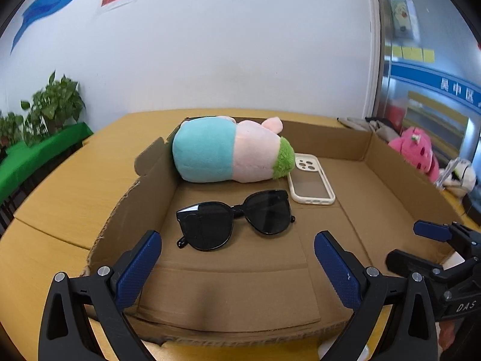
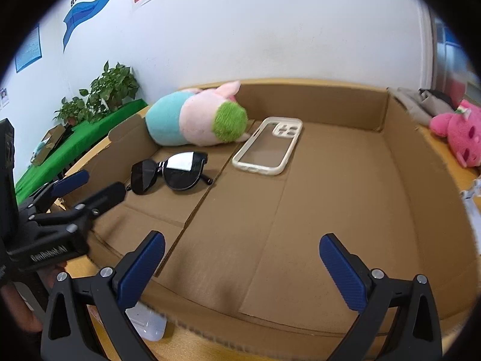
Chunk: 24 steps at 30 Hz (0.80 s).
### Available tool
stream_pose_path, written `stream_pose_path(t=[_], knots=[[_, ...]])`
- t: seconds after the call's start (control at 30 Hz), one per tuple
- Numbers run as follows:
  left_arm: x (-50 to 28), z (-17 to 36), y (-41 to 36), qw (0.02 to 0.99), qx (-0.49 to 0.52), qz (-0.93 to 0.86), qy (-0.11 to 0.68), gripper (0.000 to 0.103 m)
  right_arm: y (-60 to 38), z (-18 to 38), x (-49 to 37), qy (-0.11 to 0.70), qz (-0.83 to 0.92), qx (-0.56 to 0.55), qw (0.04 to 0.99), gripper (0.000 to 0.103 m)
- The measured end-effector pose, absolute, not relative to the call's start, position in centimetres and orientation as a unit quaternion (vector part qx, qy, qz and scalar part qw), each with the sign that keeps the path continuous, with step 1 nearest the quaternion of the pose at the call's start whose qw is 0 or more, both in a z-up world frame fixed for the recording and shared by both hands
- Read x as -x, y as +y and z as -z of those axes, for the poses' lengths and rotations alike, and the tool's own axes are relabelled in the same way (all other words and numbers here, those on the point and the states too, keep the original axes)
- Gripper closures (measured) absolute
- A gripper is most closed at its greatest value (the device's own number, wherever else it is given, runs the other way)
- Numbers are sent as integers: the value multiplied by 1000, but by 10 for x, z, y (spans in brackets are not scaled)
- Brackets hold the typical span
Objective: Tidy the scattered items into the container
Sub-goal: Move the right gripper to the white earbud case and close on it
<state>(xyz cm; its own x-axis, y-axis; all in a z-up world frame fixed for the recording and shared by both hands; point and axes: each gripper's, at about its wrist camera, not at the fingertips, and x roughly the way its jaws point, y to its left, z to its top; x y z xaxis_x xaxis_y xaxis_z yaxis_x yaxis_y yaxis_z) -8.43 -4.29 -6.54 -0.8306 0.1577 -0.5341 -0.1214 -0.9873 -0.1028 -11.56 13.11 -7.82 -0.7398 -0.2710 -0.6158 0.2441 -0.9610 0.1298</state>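
Both tools are spread wide with nothing between their blue pads. The left tool (image 1: 237,255) hovers over the near edge of the shallow cardboard box (image 1: 399,186) on the wooden tabletop (image 1: 60,198), and the right tool (image 2: 242,258) hangs over the same near edge further to the right.

Inside the box, the black sunglasses (image 1: 234,219) lie folded at about 12 o'clock from the left tool, near its fingertips. Beyond them, against the far left corner, the plush toy (image 1: 228,150) lies on its side, with the cream phone case (image 1: 309,180) touching its green end at 1 o'clock.

From the right wrist, the sunglasses (image 2: 171,174) sit at 10 o'clock, the plush toy (image 2: 195,120) at 11 o'clock and the phone case (image 2: 267,147) near 12 o'clock. Only this view shows a small white earbud case (image 2: 150,322) on the tabletop outside the box, just beside its near wall, behind the right tool's left finger. A pink plush (image 2: 460,132) lies outside the box at 2 o'clock.
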Motion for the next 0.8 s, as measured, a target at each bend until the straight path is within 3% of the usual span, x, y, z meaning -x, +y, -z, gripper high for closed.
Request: stream_pose_path(t=[0.2, 0.6, 0.8], knots=[[80, 62, -52, 126, 322, -937, -44, 0, 126, 48, 66, -7, 935, -313, 166, 1], [54, 67, -55, 230, 354, -906, -14, 0, 57, 113, 52, 18, 891, -419, 173, 4], [46, 66, -53, 256, 353, -900, 3, 2, 37, 124, 62, 55, 881, -436, 177, 37]])
